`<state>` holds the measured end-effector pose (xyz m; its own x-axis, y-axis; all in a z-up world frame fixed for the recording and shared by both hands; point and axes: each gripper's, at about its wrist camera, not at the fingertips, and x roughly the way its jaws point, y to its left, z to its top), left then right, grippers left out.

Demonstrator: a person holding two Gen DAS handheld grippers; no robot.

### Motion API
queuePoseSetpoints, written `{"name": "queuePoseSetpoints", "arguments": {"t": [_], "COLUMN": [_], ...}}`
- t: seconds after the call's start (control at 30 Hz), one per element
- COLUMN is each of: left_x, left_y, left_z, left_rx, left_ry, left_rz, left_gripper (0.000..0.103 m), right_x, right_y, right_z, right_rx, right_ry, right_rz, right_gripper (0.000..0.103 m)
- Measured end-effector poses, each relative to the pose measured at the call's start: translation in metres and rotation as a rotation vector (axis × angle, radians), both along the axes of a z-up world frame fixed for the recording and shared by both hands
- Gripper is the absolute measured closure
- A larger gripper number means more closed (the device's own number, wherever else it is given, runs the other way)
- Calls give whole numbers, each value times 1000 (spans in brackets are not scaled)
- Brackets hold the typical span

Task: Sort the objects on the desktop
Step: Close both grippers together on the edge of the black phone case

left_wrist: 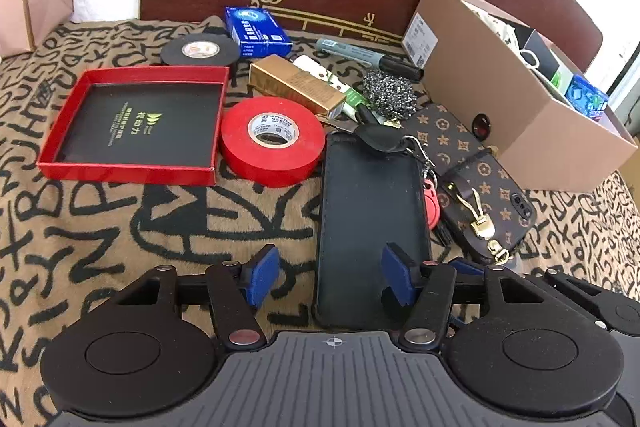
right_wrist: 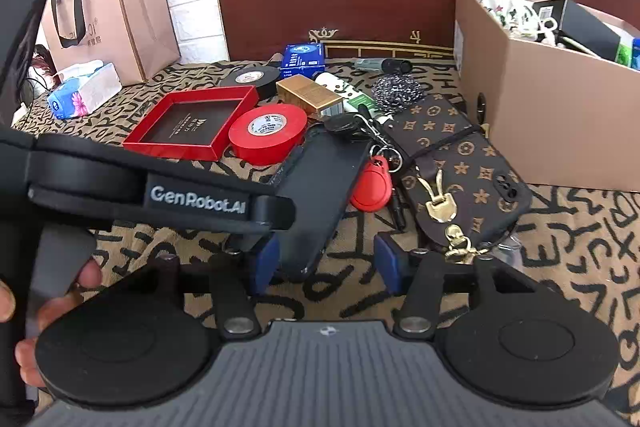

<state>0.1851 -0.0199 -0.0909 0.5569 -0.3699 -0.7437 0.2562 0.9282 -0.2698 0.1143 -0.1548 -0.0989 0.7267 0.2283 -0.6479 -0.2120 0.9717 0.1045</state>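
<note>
Both claws hang spread and empty, the left gripper [left_wrist: 325,277] straddling one long edge of the flat black leather phone case [left_wrist: 370,227] lying beside the red tape roll [left_wrist: 273,141], so closing may catch the patterned cloth [left_wrist: 120,227] underneath.

Black gripper [left_wrist: 326,277], blue-padded jaws

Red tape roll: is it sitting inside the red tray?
No, the red tape roll lies on the patterned cloth just outside the red tray, against its right wall.
</note>
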Motion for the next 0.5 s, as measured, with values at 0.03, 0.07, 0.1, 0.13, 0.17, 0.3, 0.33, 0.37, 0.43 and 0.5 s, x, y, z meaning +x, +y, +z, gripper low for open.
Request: {"name": "queuePoseSetpoints", "arguments": {"t": [0.03,0.07,0.1,0.13,0.17,0.3,0.33,0.37,0.43,0.5], "left_x": [2,4,5,7,8,5,2,-2,-12,-26], "left_y": [-1,-2,-3,-3,-3,2,5,7,10,13], "left_z": [-1,-1,-1,-1,-2,-1,0,2,5,10], "left_rx": [3,3,3,-4,-7,-18,-30,-42,-52,-50], "left_ry": [-2,-6,-9,-6,1,18,29,36,47,50], "left_rz": [-5,-9,-10,-15,-8,16,26,31,37,42], "left_gripper": [33,34,47,68,67,90,92,93,94,94], "right_x": [2,4,6,8,9,6,6,5,0,-7], "right_y": [0,1,1,2,1,0,-1,-5,-11,-18], "right_z": [0,-1,-2,-3,-4,-2,0,2,7,14], "right_rx": [2,4,10,21,34,33,43,58,81,115], "right_ry": [2,5,11,18,24,24,30,36,43,59], "right_rz": [0,0,5,11,17,35,37,39,51,75], "right_gripper": [51,54,59,68,72,77,78,79,80,81]}}
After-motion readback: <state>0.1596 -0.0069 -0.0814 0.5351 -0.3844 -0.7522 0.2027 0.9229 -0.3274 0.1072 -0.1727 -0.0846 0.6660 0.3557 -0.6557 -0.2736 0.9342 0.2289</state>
